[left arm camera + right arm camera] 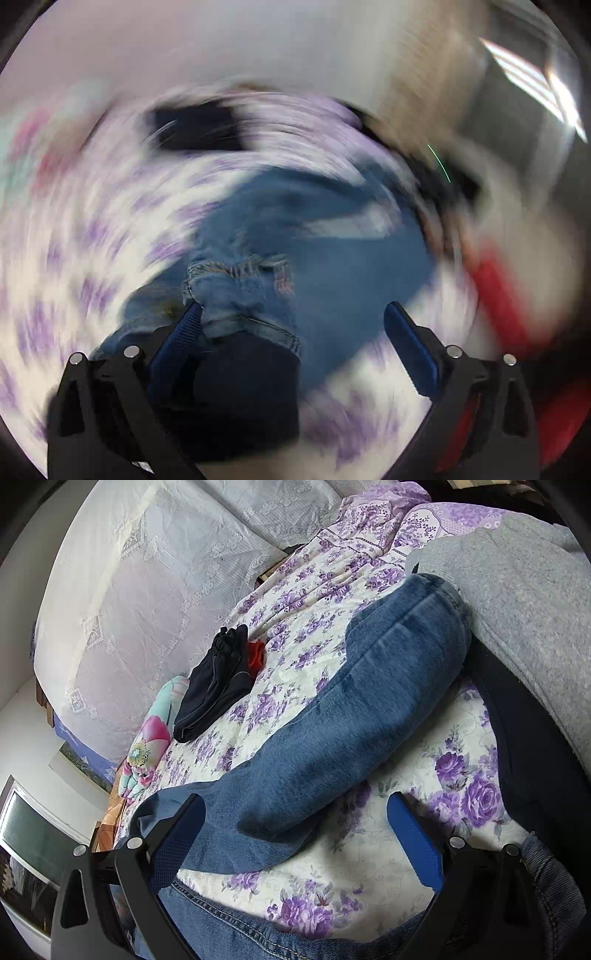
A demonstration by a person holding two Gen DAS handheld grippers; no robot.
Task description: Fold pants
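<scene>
I have the jeans [354, 709] lying on the flowered bedspread [424, 812], in front of both sets of jaws. In the right view one long leg is doubled over and runs from just inside my near-left pad up and away to the far right, where its rounded fold sits against a grey garment [517, 609]. I read the long axis as that diagonal. The seamed edge below the jaws, waist or hem, I cannot tell.

Judgement: denim is heavy for cloth, limp, not slippery and not fragile. It should drape and drag, so I would take it at thick stitched edges, at two corners.

Right gripper [295, 827]: jaws wide apart, holding nothing; the leg crosses the gap on the left side, bedspread shows on the right.

Left gripper [291, 325]: the view is badly smeared. Jaws stand wide, with a frayed seam of the jeans [236, 291] against the left pad [184, 332] and not clamped.

A folded dark garment [214, 690] lies far ahead left.
</scene>
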